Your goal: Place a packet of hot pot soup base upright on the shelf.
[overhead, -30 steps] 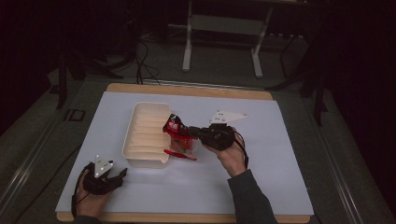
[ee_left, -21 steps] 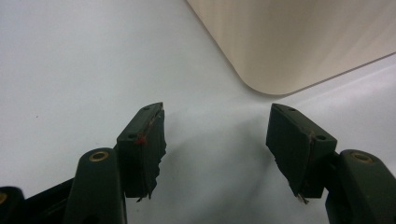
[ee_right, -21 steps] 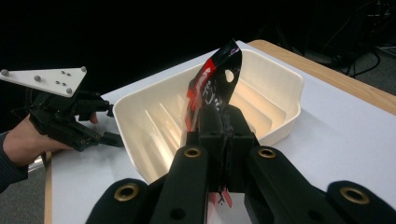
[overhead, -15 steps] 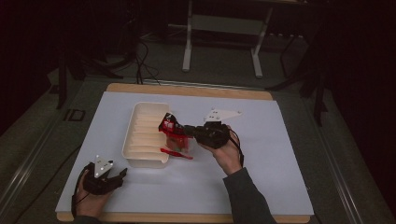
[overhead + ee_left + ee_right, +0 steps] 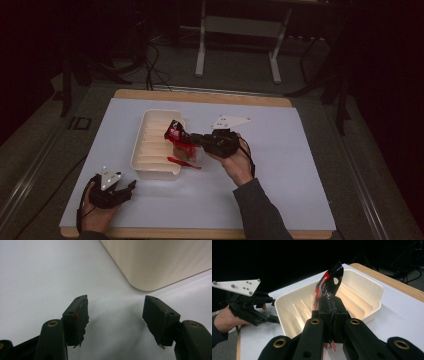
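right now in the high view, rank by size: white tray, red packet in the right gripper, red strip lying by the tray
1. white tray, clearly largest
2. red packet
3. red strip, but the packet is partly hidden in the right gripper, so these two are too close to rank firmly

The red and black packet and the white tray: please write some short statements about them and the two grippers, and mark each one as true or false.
1. The right gripper has its jaws shut on the red and black packet. True.
2. The packet lies flat on the bottom of the white tray. False: it is held up in the jaws, over the tray's right edge.
3. The left gripper holds a second packet. False: its jaws stand open with nothing between them, above the white table cover.
4. The tray has ribs that divide it into slots. True.
5. A small red thing lies on the table cover beside the tray. True.
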Motion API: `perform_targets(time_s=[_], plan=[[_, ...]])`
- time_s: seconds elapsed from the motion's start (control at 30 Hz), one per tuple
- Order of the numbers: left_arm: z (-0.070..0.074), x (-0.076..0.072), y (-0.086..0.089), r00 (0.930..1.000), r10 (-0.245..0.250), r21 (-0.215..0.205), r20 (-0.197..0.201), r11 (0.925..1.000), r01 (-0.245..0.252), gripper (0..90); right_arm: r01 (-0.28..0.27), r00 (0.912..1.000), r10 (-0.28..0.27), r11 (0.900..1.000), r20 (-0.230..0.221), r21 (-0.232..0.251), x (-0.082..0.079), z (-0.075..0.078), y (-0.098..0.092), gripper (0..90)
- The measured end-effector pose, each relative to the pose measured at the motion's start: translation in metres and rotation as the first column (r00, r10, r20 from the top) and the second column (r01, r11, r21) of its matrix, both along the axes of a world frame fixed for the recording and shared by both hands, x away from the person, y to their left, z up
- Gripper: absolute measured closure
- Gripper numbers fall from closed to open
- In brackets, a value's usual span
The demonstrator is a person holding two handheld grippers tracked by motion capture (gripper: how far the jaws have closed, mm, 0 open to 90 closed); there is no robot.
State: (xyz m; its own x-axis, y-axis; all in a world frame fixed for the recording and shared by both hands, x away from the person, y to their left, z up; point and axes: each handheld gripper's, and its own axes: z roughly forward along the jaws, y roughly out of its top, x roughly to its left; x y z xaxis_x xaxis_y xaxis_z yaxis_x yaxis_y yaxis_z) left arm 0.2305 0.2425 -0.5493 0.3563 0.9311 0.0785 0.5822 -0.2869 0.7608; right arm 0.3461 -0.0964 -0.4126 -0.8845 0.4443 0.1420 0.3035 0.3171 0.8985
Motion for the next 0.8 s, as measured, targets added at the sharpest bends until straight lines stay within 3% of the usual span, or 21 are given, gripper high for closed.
perform_targets(time_s=[0.8], plan=[[0.000,0.000,0.000,1.0000,0.001,-0.001,-0.003,1.0000,-0.001,37.3,-0.031,0.9995,0.031,0.999,-0.005,-0.015,0.004,-0.006,0.024,89.0]])
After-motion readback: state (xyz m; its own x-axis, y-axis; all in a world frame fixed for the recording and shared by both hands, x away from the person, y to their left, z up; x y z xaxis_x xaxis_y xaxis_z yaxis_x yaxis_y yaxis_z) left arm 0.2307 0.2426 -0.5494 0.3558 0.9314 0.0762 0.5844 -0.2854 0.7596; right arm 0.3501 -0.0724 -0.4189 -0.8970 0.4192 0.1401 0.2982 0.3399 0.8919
